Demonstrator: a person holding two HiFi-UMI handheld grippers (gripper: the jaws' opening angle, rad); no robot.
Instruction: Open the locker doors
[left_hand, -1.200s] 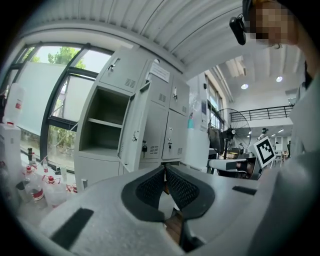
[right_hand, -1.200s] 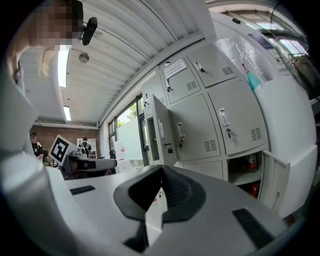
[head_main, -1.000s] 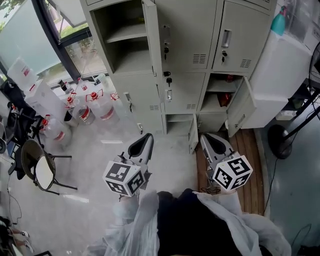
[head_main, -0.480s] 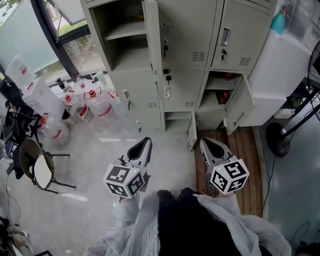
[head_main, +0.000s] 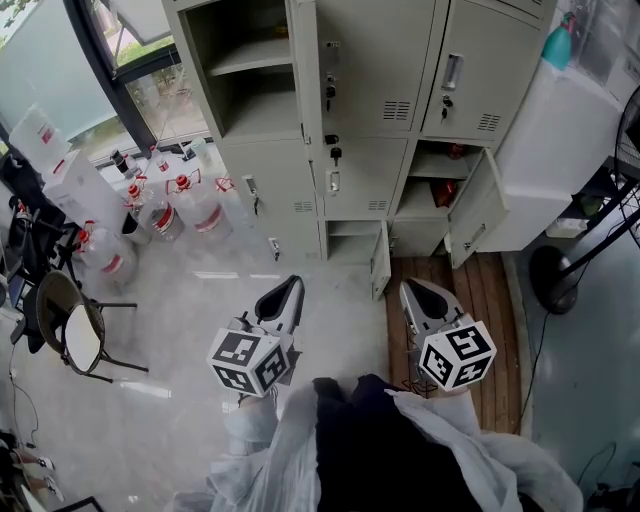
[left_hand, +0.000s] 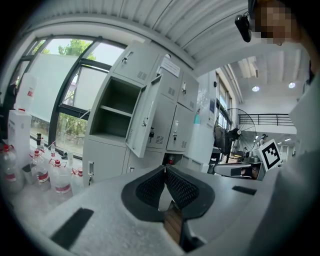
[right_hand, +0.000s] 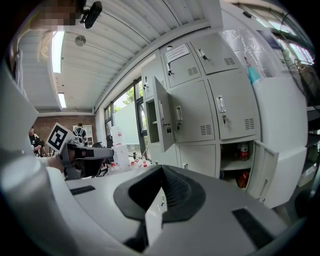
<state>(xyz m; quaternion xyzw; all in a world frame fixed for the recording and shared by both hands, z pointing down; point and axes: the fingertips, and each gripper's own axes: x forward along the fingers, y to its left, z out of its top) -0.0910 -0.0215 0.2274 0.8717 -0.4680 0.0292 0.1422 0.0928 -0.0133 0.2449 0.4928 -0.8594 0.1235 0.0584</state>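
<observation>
Locker doors (head_main: 375, 60) stand ahead of both grippers, 3 already ajar. My left gripper (head_main: 293, 284) and right gripper (head_main: 411, 289) are closed, empty. Water jugs (head_main: 200, 212) sit ahead-left. Since 1 second ago, the right has sunk slightly.

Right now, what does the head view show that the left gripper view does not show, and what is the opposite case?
Only the head view shows the chair by the window and the wooden floor strip in front of the right lockers. Only the left gripper view shows the ribbed ceiling and the ceiling lamps. Both show the open locker door at the upper left, the clear jugs with red caps, and the left claw, shut and empty.
</observation>
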